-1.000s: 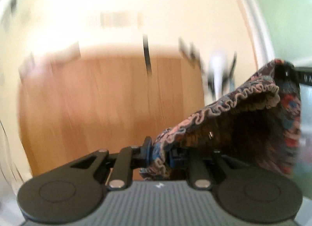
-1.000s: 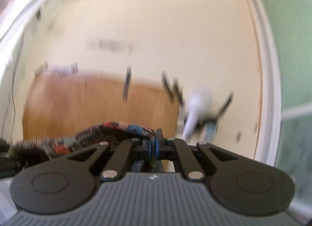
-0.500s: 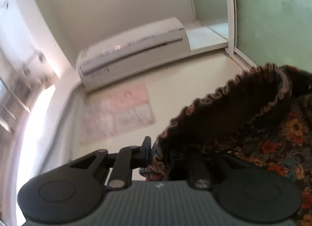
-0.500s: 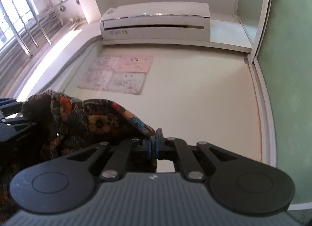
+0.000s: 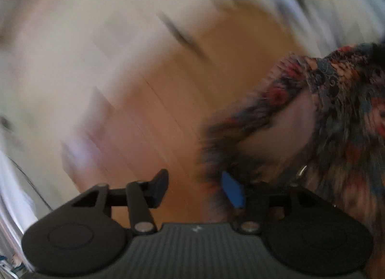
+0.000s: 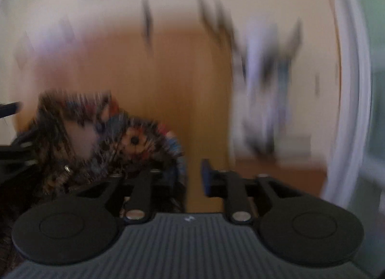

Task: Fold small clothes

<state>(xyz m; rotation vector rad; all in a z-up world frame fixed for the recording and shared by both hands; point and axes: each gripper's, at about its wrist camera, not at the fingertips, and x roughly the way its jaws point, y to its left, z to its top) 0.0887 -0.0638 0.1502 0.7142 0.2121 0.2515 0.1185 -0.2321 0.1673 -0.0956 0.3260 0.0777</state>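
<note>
Both views are heavily smeared by motion. In the left wrist view, the left hand-held gripper [image 5: 196, 188] shows a clear gap between its 2 fingers, its jaws having just been opening; bare wood shows through that gap. The floral-print garment [image 5: 336, 110], dark with red, orange and blue flowers, drapes over and beside the blue pad of the finger [image 5: 233, 192] on the picture's right, and rises away toward the upper right edge of the view. No pad presses on it.

In the right wrist view, the right hand-held gripper [image 6: 193, 178] likewise stands part open, its jaws having just been opening, with wood visible between the fingers. The garment [image 6: 115, 139] lies bunched against and over the finger on the picture's left, spreading off to the left edge, where the dark tips of the other tool show.

Below both tools lies a light brown wooden table [image 6: 187, 74]. A blurred white and dark object [image 6: 267, 86] stands at its far right side.
</note>
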